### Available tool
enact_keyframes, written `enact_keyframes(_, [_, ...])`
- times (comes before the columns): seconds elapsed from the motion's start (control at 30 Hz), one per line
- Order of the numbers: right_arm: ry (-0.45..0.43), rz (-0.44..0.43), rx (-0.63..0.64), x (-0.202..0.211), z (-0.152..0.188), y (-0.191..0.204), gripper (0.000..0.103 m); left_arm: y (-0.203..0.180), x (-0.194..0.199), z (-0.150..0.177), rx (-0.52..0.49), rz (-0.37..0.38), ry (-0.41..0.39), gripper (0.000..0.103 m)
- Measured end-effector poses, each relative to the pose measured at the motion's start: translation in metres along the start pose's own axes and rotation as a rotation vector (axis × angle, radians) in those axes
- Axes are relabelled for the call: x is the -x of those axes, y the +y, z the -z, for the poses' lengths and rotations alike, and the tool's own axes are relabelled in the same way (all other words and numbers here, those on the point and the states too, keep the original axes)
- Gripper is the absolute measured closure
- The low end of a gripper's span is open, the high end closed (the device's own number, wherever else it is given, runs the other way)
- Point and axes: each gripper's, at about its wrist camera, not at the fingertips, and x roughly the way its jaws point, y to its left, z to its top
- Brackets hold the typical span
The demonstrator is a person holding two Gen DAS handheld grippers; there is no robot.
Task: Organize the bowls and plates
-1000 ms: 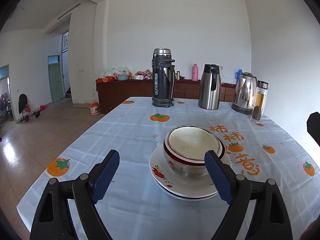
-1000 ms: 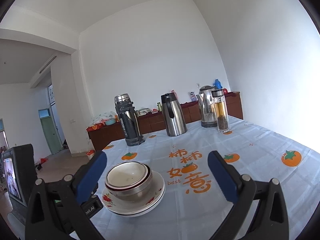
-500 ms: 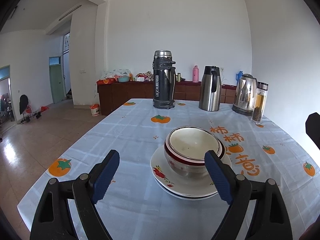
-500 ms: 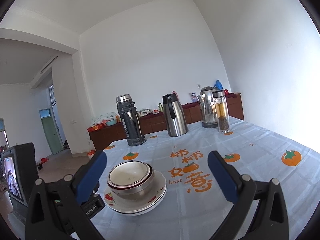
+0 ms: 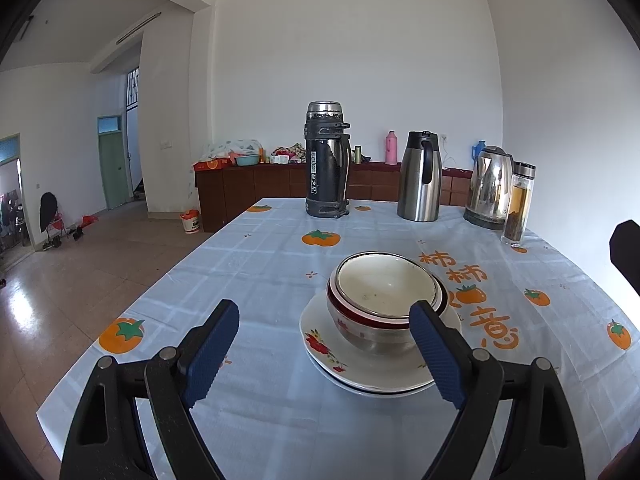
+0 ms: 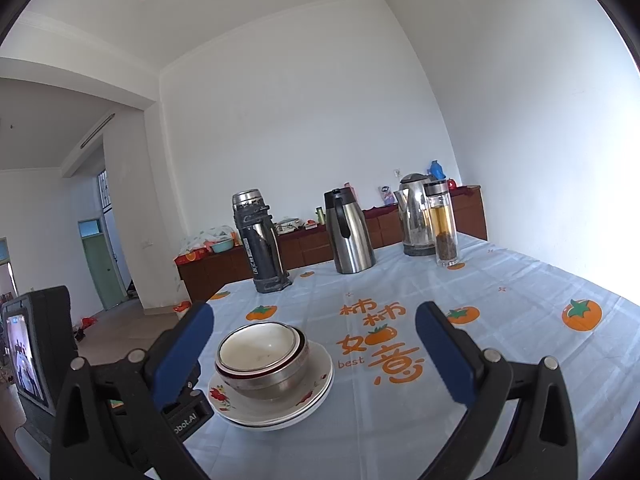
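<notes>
Since a second ago both grippers have drawn back slightly from the dishes, and the bowls sit a little farther ahead in each view. Left gripper (image 5: 324, 344) hangs above the near edge of the table (image 5: 256, 264), its blue pads (image 5: 210, 346) spread wide with nothing between them; the right-hand pad overlaps the near side of the bowls in the picture, but whether it touches them cannot be told. Right gripper (image 6: 314, 354) is likewise wide and empty, its pads (image 6: 442, 354) apart over the cloth, with the dishes showing just inside its left pad. Two bowls (image 5: 384, 300) are nested, the steel-sided one below and a white-lined one inside it, and they sit on stacked plates (image 5: 352, 364) with red flowers, near the middle of the table toward its near edge. Along the far edge stand a dark flask (image 5: 326, 160), a steel jug (image 5: 420, 176), a kettle (image 5: 490, 186) and a glass tea bottle (image 5: 520, 204), all well apart from the dishes. Beyond the table runs a brown sideboard (image 5: 248, 188).
</notes>
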Motion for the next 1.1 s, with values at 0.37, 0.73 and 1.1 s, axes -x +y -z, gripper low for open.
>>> enact_keyframes(0.37, [-0.001, 0.0, -0.001, 0.0005, 0.0003, -0.0002, 0.0, -0.0023, 0.0016, 0.0016, -0.022, 0.008, -0.017, 0.014])
enact_keyframes(0.73, [-0.004, 0.007, -0.008, 0.0017, -0.003, -0.0019, 0.0, -0.0044, 0.0032, 0.0001, -0.035, -0.012, -0.038, 0.014])
enact_keyframes(1.1, [-0.014, 0.017, -0.024, 0.0014, -0.0077, -0.0083, 0.0, -0.0066, 0.0026, -0.0008, -0.044, -0.03, -0.037, 0.014])
